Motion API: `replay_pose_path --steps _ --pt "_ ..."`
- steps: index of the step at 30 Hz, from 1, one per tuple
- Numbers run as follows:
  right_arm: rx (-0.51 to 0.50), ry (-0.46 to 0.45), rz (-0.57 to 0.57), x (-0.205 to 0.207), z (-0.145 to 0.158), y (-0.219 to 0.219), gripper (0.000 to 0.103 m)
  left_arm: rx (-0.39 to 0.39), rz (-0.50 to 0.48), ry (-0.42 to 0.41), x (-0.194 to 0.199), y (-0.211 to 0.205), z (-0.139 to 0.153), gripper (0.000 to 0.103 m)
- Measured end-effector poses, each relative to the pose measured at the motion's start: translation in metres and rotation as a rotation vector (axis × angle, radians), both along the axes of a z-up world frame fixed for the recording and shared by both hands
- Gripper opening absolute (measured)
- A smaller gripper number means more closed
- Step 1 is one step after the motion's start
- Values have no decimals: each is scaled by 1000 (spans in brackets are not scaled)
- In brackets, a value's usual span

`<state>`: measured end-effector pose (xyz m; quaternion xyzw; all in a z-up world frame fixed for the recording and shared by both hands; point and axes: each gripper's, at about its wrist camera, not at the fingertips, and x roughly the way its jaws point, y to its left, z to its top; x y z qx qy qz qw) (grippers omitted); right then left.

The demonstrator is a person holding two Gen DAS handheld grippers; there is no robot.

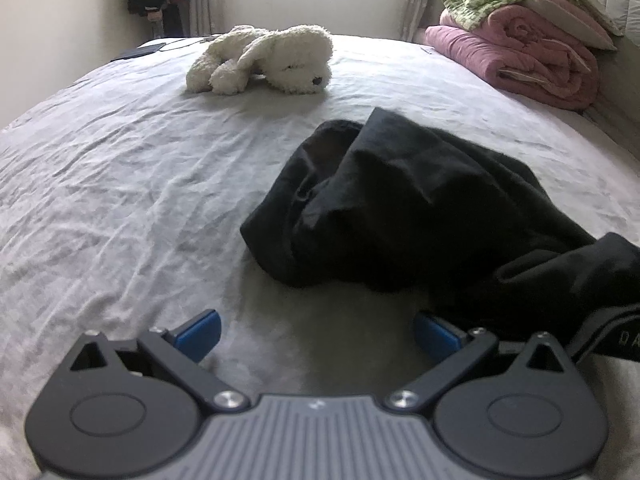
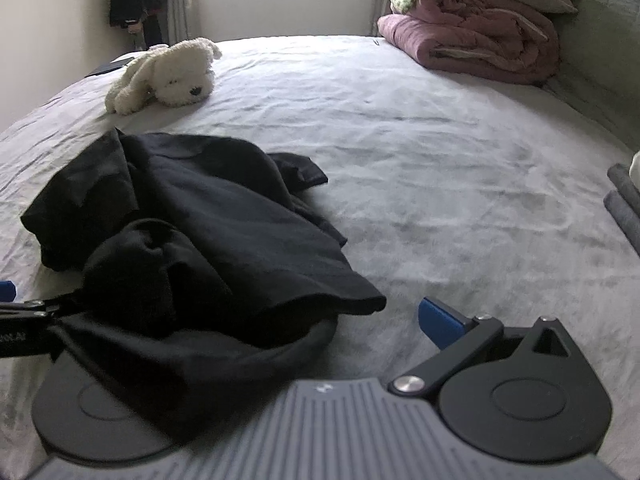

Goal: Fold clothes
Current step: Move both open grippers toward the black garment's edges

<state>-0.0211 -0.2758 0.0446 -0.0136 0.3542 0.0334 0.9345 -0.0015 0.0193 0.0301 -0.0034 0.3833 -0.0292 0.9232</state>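
Left wrist view: left gripper [image 1: 318, 334] hangs low over the bed [image 1: 120, 184], jaws spread wide and grasping nothing; bare sheet lies between the blue pads [image 1: 200, 334].
Task's thing: black garment [image 1: 400, 208], a crumpled heap ahead of the left jaws and off to their right side, its near edge just beyond the right pad.
Right wrist view: right gripper [image 2: 384, 326] also sits low; its right blue pad stands clear, while the left one is buried under cloth. The jaws look spread, not clenched, though nothing shows whether any cloth is pinched.
Garment from the right jaws: black garment [image 2: 192, 232] lies ahead and to their left, with a fold draped onto the tool's own left side and touching it.
Long axis: the heap seems to run from near the right tool away toward the far left, toward the plush dog [image 2: 168, 76]; hard to be sure while it is bunched.
Nearer hand: the right, judging by cloth already lying on it; the left tool sits just beside the heap's other flank.
Turning relation: the garment lies between the two tools, so each would likely close inward on its own side.
Well apart: folded quilts [image 2: 472, 36] at the far right.
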Motion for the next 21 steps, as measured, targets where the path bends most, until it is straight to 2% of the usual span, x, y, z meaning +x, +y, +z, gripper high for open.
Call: replay_pose_path --steps 6,8,11,15,18,19,21 --pt "-39 -67 66 -4 21 -3 102 59 -28 -33 6 4 9 103" --pt "-34 -91 86 -5 29 -8 100 57 -27 -34 8 6 13 103" --pt "19 -120 121 -6 40 -19 98 34 -41 -33 10 4 16 103" --pt "116 -143 176 -7 51 -29 97 45 -71 -33 12 -4 18 103" --pt "118 -136 202 -8 54 -27 96 60 -85 -25 14 -10 18 103" --pt "116 -134 211 -8 54 -27 93 65 -92 -24 15 -11 19 103" --pt "179 -122 230 -8 57 -31 86 74 -102 -29 16 -13 20 103"
